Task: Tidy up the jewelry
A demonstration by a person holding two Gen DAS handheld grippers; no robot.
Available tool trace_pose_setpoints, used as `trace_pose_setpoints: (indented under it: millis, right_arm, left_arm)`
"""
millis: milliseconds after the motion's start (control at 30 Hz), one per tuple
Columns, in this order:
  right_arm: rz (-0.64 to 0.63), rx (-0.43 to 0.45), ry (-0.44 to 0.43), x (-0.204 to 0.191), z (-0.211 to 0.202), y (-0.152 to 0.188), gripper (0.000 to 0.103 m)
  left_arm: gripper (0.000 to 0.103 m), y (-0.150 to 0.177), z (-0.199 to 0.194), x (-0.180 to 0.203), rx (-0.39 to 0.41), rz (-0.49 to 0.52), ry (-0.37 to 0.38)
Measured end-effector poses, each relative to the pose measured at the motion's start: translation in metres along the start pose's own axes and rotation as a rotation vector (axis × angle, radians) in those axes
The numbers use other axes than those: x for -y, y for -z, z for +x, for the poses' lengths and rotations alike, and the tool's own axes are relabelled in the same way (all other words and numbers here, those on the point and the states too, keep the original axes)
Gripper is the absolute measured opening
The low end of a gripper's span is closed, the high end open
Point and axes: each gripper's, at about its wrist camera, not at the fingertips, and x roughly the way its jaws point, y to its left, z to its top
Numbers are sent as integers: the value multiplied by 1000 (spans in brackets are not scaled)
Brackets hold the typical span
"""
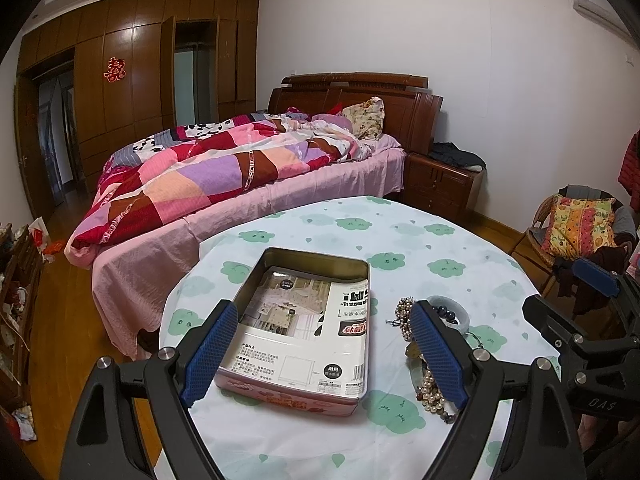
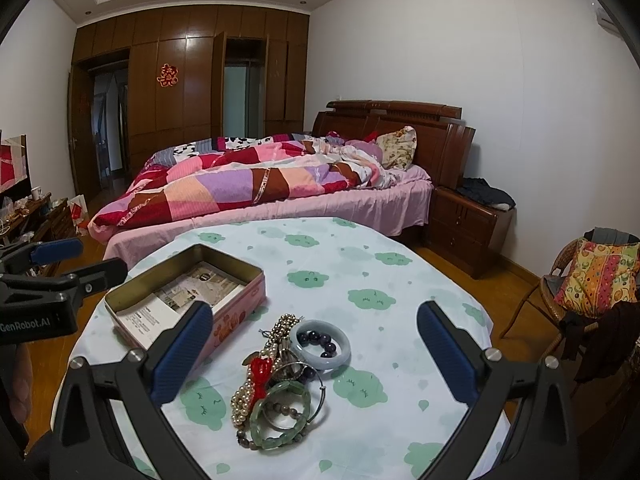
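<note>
An open pink tin box (image 1: pixel 304 394) (image 2: pixel 236 312) with a printed card inside sits on the round table. A pile of jewelry (image 2: pixel 280 376) lies to its right: a pearl necklace (image 2: pixel 242 396), a red pendant (image 2: pixel 260 370), a green jade bangle (image 2: pixel 282 420), a pale bangle (image 2: pixel 320 346) around dark beads, a thin silver ring. My left gripper (image 1: pixel 320 354) is open above the box, its right finger partly hiding the pile (image 1: pixel 428 384). My right gripper (image 2: pixel 316 354) is open and empty, above the pile.
The table (image 2: pixel 400 320) has a white cloth with green prints. A bed (image 2: pixel 280 196) stands behind it, a nightstand (image 2: pixel 464 228) to its right, a wicker chair (image 2: pixel 580 292) with a cushion at far right, and a cluttered shelf (image 1: pixel 16 312) at left.
</note>
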Motion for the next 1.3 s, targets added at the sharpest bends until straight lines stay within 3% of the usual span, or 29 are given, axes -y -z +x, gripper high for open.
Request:
trace_pose_setpoints:
  millis: [333,533,600,667,700,867,933,1133,1233,1300]
  right_arm:
    - [41,-64,38,36,14,15,103]
    - [98,-163,33,58,32,42,103]
    - [101,-195,6,57,36,49,97]
    - [87,-224,-31,52,39,51,80]
    - [77,-239,-54,49,41,53,78]
    - [49,-284,-109,40,47,60,50]
    - [56,-305,-121,41,50,62,43]
    - [11,-307,-194,24,42,60,41]
    - [-16,-342,-216,12,48,63,25]
    - [-34,-349,-220,8,49,65,24]
  left_arm:
    - [88,16,24,-4,-75,9,26]
    - [88,23,29,11,-91,39,77]
    - [88,25,34,19,-103,59,80]
    - [88,28,38,23,-115,70,86]
    - [88,30,40,24,-122,74,87]
    - [72,34,46,28,-149,75,106]
    - [71,34,44,29,-140,76,108]
    - [71,32,46,27,-136,68,105]
    - [70,34,48,30,-140,79,109]
    - [64,36,50,32,-150,86,119]
